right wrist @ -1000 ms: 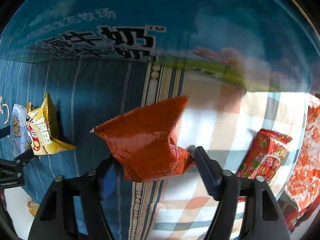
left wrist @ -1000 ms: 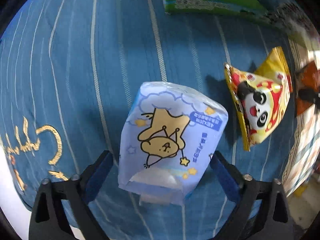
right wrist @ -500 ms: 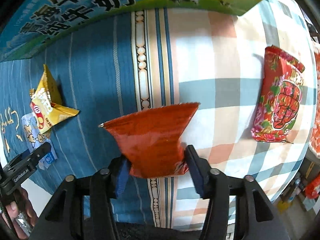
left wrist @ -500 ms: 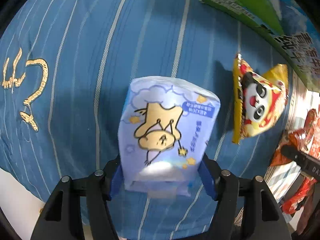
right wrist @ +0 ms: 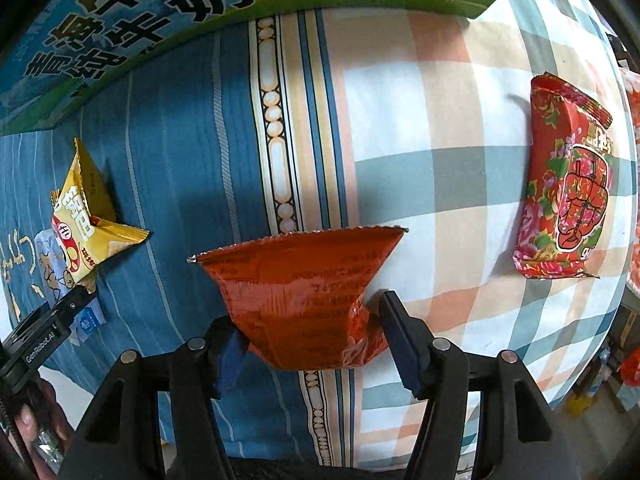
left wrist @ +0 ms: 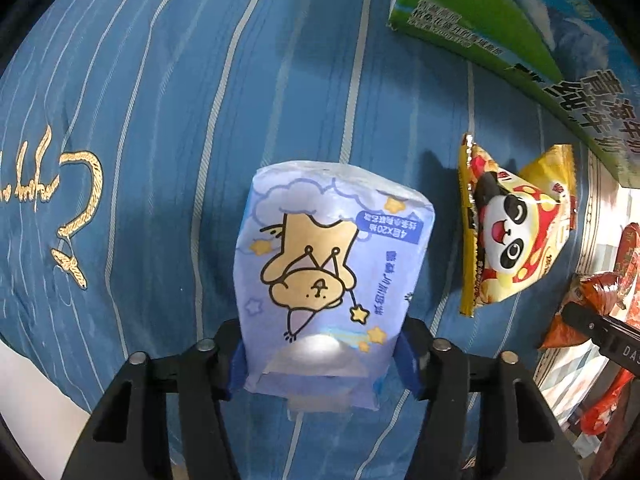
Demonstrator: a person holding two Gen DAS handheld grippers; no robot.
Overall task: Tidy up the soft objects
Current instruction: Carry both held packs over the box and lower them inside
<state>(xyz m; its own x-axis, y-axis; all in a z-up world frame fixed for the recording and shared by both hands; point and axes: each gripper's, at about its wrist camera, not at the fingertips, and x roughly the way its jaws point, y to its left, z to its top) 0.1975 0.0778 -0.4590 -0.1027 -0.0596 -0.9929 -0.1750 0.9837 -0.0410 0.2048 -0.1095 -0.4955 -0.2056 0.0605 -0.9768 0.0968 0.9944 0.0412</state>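
My left gripper [left wrist: 322,360] is shut on a pale blue tissue pack [left wrist: 328,272] with a cartoon bear, held above the blue striped cloth [left wrist: 180,80]. My right gripper [right wrist: 310,340] is shut on an orange-red snack bag [right wrist: 300,284], held above the seam between blue cloth and checked cloth [right wrist: 440,128]. A yellow panda snack bag [left wrist: 512,232] lies right of the tissue pack; it also shows in the right wrist view [right wrist: 88,220]. The left gripper [right wrist: 48,332] shows at the lower left of the right wrist view.
A green and blue milk carton box [left wrist: 500,32] lies along the far edge; it also shows in the right wrist view [right wrist: 160,12]. A red flowered packet [right wrist: 568,200] lies on the checked cloth at right. More red packets [left wrist: 616,380] sit at the right edge.
Both grippers closed from open onto their items, the left on the tissue pack, the right on the orange bag, and both have risen away from the cloth.
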